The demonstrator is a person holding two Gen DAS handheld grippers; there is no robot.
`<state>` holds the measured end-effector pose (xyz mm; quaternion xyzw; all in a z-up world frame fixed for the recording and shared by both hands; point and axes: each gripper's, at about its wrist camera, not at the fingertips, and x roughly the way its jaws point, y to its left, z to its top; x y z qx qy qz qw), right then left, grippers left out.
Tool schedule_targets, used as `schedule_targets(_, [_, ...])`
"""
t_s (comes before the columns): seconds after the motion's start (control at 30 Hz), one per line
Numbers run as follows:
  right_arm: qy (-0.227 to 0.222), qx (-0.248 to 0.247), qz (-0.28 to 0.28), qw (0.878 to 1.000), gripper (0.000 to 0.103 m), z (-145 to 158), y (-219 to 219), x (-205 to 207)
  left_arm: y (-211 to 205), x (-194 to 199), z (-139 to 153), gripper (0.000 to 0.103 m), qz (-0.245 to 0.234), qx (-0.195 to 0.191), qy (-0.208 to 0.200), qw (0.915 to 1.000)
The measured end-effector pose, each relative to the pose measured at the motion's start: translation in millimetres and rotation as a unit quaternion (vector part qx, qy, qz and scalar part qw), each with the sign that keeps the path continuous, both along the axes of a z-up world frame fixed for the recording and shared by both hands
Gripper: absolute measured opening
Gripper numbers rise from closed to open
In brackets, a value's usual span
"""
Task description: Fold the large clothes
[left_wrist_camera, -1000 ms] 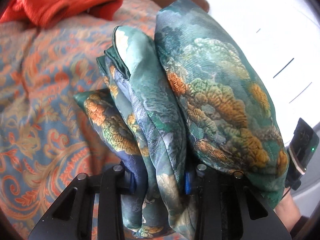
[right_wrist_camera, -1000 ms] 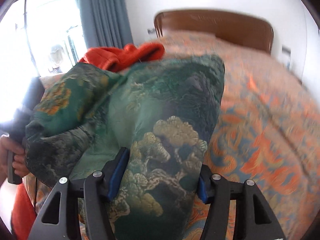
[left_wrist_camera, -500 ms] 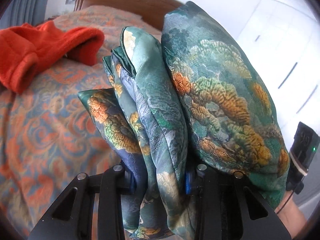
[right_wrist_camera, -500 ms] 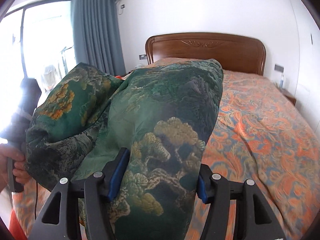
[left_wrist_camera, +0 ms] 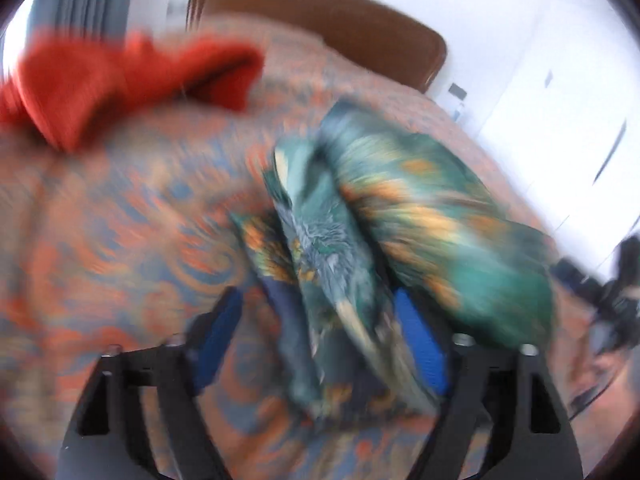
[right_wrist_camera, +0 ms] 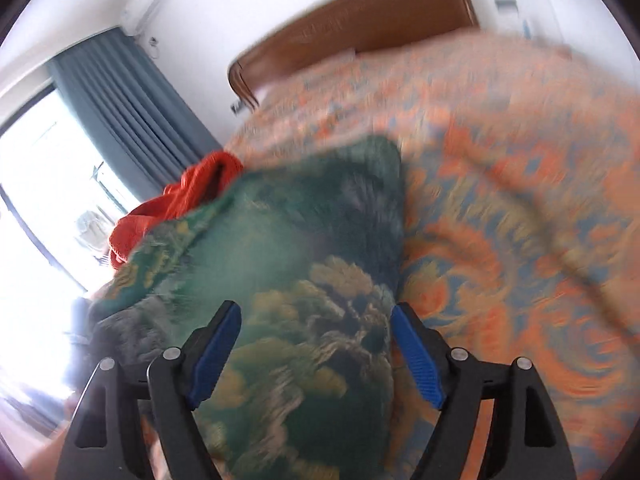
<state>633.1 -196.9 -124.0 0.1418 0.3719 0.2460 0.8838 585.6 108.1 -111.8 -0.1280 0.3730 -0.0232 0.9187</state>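
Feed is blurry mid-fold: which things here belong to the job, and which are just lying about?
In the job:
- folded green satin garment with orange-gold print
- left gripper, jaws opening, garment between them
- right gripper, jaws opening, garment between them

Lying about:
- red knitted garment
- orange-and-blue patterned bedspread
- brown wooden headboard

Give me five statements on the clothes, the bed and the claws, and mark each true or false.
1. The green patterned garment lies between the right claw fingers. True.
2. The left claw is clamped tight. False: its jaws are opening, folds loose between them.
3. A red garment lies on the bedspread. True.
4. The bedspread is plain white. False: orange and blue pattern.
5. The headboard is metal. False: brown wood.
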Motion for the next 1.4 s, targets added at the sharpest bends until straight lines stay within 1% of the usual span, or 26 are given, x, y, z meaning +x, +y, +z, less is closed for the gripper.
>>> schedule_targets(0.03, [-0.022, -0.022, -0.005, 1.0, 0.085, 9, -3, -9, -6, -21, 16, 0.097, 0.01, 0.042, -0.026, 0.9987])
schedule_targets(0.07, [-0.048, -0.055, -0.014, 0.997, 0.088, 21, -2, -28, -14, -39, 25, 0.1, 0.017, 0.065, -0.042, 0.9968])
schedule_targets(0.1, [-0.079, -0.097, -0.024, 0.992, 0.093, 32, -1, -49, -25, -57, 37, 0.1, 0.023, 0.09, -0.062, 0.9937])
schedule_targets(0.13, [-0.104, -0.127, -0.031, 0.986, 0.096, 40, 3, -73, -27, -64, 45, 0.101, 0.024, 0.102, -0.069, 0.9921])
schedule_targets(0.17, [-0.124, -0.149, -0.037, 0.98, 0.096, 47, 4, -89, -35, -73, 53, 0.102, 0.028, 0.117, -0.076, 0.9898])
schedule_targets(0.23, [-0.155, -0.183, -0.05, 0.97, 0.096, 59, 4, -121, -44, -91, 64, 0.102, 0.04, 0.136, -0.085, 0.9862])
schedule_targets(0.3, [-0.169, -0.192, -0.06, 0.965, 0.096, 68, 1, -140, -56, -111, 75, 0.102, 0.047, 0.148, -0.093, 0.9835])
schedule_targets(0.33, [-0.175, -0.19, -0.068, 0.964, 0.097, 73, -2, -155, -62, -104, 65, 0.102, 0.049, 0.152, -0.096, 0.9825])
schedule_targets(0.43, [-0.183, -0.184, -0.101, 0.96, 0.099, 86, -8, -187, -70, -116, 73, 0.102, 0.06, 0.167, -0.109, 0.978])
schedule_targets(0.47, [-0.182, -0.19, -0.107, 0.959, 0.101, 88, -6, -192, -73, -120, 75, 0.102, 0.063, 0.171, -0.112, 0.9768])
schedule_targets(0.53, [-0.188, -0.206, -0.11, 0.954, 0.101, 90, -2, -208, -79, -126, 83, 0.102, 0.069, 0.18, -0.116, 0.9743])
schedule_targets(0.63, [-0.188, -0.206, -0.103, 0.955, 0.101, 90, 3, -227, -88, -137, 88, 0.102, 0.077, 0.196, -0.118, 0.9704])
schedule_targets(0.7, [-0.184, -0.205, -0.104, 0.956, 0.102, 91, 1, -241, -94, -150, 91, 0.102, 0.09, 0.208, -0.12, 0.9665])
schedule_targets(0.8, [-0.183, -0.209, -0.109, 0.955, 0.102, 92, 1, -258, -107, -177, 93, 0.102, 0.117, 0.233, -0.134, 0.956])
schedule_targets(0.83, [-0.184, -0.209, -0.11, 0.954, 0.102, 91, 0, -264, -110, -185, 91, 0.102, 0.122, 0.236, -0.137, 0.9543])
schedule_targets(0.87, [-0.186, -0.208, -0.113, 0.954, 0.102, 91, -2, -275, -114, -195, 87, 0.103, 0.126, 0.234, -0.136, 0.9545])
schedule_targets(0.9, [-0.187, -0.206, -0.115, 0.954, 0.102, 90, -4, -281, -117, -202, 82, 0.103, 0.124, 0.229, -0.129, 0.9568])
schedule_targets(0.97, [-0.178, -0.202, -0.121, 0.955, 0.102, 83, -8, -297, -123, -216, 66, 0.103, 0.1, 0.206, -0.1, 0.9682])
schedule_targets(1.03, [-0.155, -0.203, -0.129, 0.958, 0.102, 74, -12, -311, -128, -232, 54, 0.103, 0.09, 0.19, -0.086, 0.9738])
schedule_targets(1.13, [-0.119, -0.207, -0.142, 0.961, 0.102, 63, -18, -329, -135, -249, 47, 0.103, 0.075, 0.178, -0.068, 0.9788])
schedule_targets(1.2, [-0.101, -0.21, -0.137, 0.963, 0.102, 59, -20, -342, -138, -257, 47, 0.103, 0.056, 0.168, -0.047, 0.983])
schedule_targets(1.23, [-0.096, -0.213, -0.132, 0.963, 0.102, 60, -19, -349, -138, -257, 47, 0.103, 0.049, 0.163, -0.041, 0.9845])
schedule_targets(1.3, [-0.094, -0.222, -0.126, 0.962, 0.102, 65, -18, -358, -138, -258, 48, 0.103, 0.038, 0.149, -0.016, 0.988])
schedule_targets(1.4, [-0.094, -0.234, -0.123, 0.96, 0.102, 74, -12, -370, -139, -258, 48, 0.103, 0.041, 0.15, 0.001, 0.9878])
